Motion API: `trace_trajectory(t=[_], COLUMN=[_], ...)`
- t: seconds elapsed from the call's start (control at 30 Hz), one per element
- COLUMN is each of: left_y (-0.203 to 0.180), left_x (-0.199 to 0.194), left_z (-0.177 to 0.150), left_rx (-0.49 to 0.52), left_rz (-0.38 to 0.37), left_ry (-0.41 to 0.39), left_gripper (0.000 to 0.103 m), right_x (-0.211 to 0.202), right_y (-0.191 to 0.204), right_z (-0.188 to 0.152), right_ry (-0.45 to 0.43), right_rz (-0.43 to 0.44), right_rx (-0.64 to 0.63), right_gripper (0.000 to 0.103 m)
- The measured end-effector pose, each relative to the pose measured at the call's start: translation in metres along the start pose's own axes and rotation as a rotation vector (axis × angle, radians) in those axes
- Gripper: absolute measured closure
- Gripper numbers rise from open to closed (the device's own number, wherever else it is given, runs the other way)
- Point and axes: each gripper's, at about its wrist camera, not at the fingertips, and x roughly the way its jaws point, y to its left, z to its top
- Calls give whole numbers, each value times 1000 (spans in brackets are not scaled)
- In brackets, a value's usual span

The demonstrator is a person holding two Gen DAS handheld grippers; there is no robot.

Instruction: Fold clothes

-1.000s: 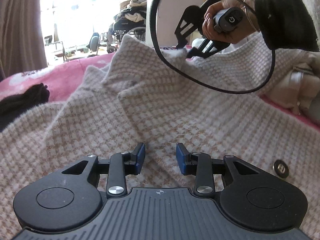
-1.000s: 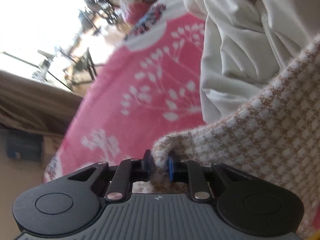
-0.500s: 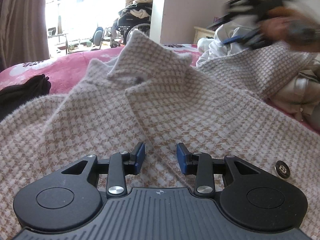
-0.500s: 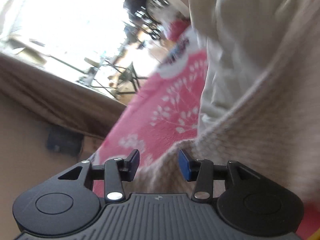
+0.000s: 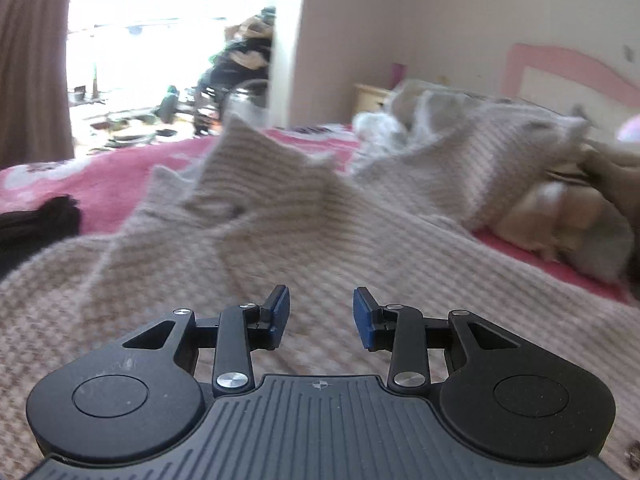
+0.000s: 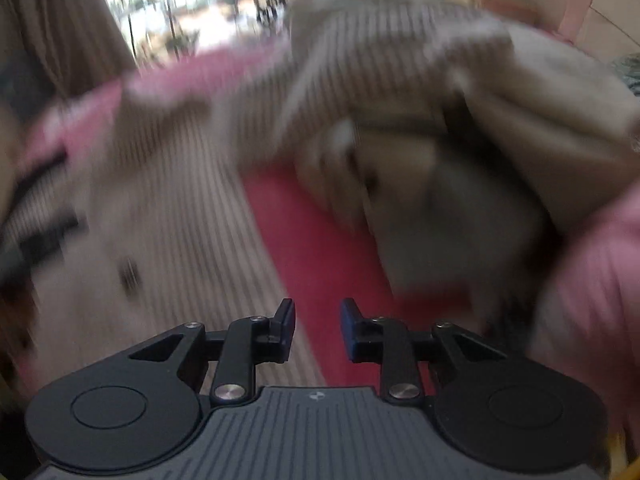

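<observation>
Pink floral bedspread (image 5: pixel 100 184) covers the bed that carries everything; a bright window and brown curtain (image 5: pixel 32 60) close the far side. One checked beige-and-white knit garment (image 5: pixel 280 220) lies spread over the middle of the bed, its collar standing up toward the far edge. One heap of pale unfolded clothes (image 5: pixel 560 216) sits at the right edge, and one dark garment (image 5: pixel 36 224) at the left edge.

Change: a second ago the right tongs (image 6: pixel 318 330) pinched a far edge of the knit garment; they have since let it go, swung away in a blurred sweep, and their jaws have just been closing again, narrow, with nothing between them. They now hang over bare bedspread beside the garment's right edge. The released sleeve or side panel appears to lie thrown inward, which suggests one fold is laid and a further one is wanted.

The left tongs (image 5: pixel 322 316) hover low over the near part of the knit garment, moderately parted and empty, much as before.

Count: two tongs, one knit garment, one heap, one dark garment.
</observation>
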Motion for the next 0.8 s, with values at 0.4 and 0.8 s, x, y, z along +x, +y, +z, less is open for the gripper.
trace_trajectory(t=[0.4, 0.8], left_y=[-14, 0], left_x=[22, 11], left_z=[-15, -6], left_rx=[142, 7], left_rz=[158, -32], left_ry=[135, 275], left_gripper=[68, 67], right_x=[-7, -14], right_y=[-7, 76], right_z=[-101, -92], right_ry=[-71, -13], right_rz=[146, 282], right_rx=[163, 115], right_gripper=[79, 77])
